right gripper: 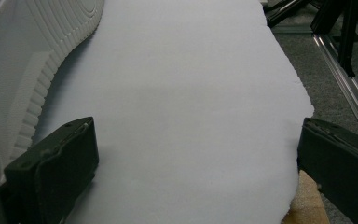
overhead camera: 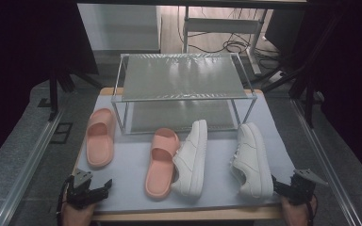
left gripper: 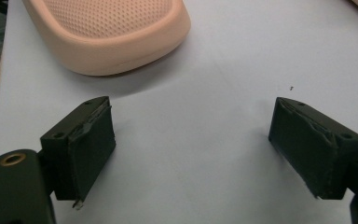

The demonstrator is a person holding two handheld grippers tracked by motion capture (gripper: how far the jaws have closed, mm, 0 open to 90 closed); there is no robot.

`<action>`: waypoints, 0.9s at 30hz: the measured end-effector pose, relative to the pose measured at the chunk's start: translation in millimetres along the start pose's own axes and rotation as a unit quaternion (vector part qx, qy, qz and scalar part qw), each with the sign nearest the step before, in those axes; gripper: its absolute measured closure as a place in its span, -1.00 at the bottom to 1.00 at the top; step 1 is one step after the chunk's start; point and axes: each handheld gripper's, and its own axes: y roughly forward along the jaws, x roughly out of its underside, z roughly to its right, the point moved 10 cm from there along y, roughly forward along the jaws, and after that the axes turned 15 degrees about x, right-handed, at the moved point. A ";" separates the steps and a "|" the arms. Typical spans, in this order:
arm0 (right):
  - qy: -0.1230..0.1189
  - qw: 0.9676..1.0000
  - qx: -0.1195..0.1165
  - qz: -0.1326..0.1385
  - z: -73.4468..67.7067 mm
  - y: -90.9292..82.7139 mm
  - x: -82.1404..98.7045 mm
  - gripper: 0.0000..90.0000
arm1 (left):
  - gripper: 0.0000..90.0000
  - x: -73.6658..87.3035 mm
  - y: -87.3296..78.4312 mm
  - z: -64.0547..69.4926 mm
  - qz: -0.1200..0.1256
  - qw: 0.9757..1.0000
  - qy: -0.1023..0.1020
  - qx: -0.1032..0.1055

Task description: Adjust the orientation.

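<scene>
Two salmon-pink slides lie on the white mat: one (overhead camera: pixel 100 137) at the left, the other (overhead camera: pixel 161 162) in the middle. Beside the middle slide a white sneaker (overhead camera: pixel 192 157) lies on its side. A second white sneaker (overhead camera: pixel 252 160) lies tipped further right. My left gripper (overhead camera: pixel 104 186) rests at the mat's front left corner, open and empty; in the left gripper view (left gripper: pixel 191 149) the left slide's heel (left gripper: pixel 112 32) sits just ahead. My right gripper (overhead camera: pixel 277 184) is at the front right, open and empty (right gripper: pixel 198 168), with the sneaker's ribbed sole (right gripper: pixel 32 65) close at its left.
A two-tier metal-framed shelf rack (overhead camera: pixel 184 77) with translucent shelves stands at the back of the mat. The wooden table edge (overhead camera: pixel 188 215) runs along the front. Aluminium rails (overhead camera: pixel 28 160) flank both sides, and dark stands and cables stand behind.
</scene>
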 end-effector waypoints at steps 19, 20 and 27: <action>0.007 1.000 0.003 -0.003 0.6 1.8 -0.8 -1.00 | -0.71 -0.8 0.9 0.3 -0.003 1.000 -0.003 -0.005; 0.007 1.000 0.002 -0.003 0.5 1.7 -0.8 -1.00 | -0.71 -0.9 0.7 0.4 -0.005 1.000 -0.004 -0.006; 0.008 1.000 0.002 -0.004 0.6 1.8 -0.7 -1.00 | -0.73 -1.2 -1.3 0.0 -0.019 1.000 -0.011 -0.015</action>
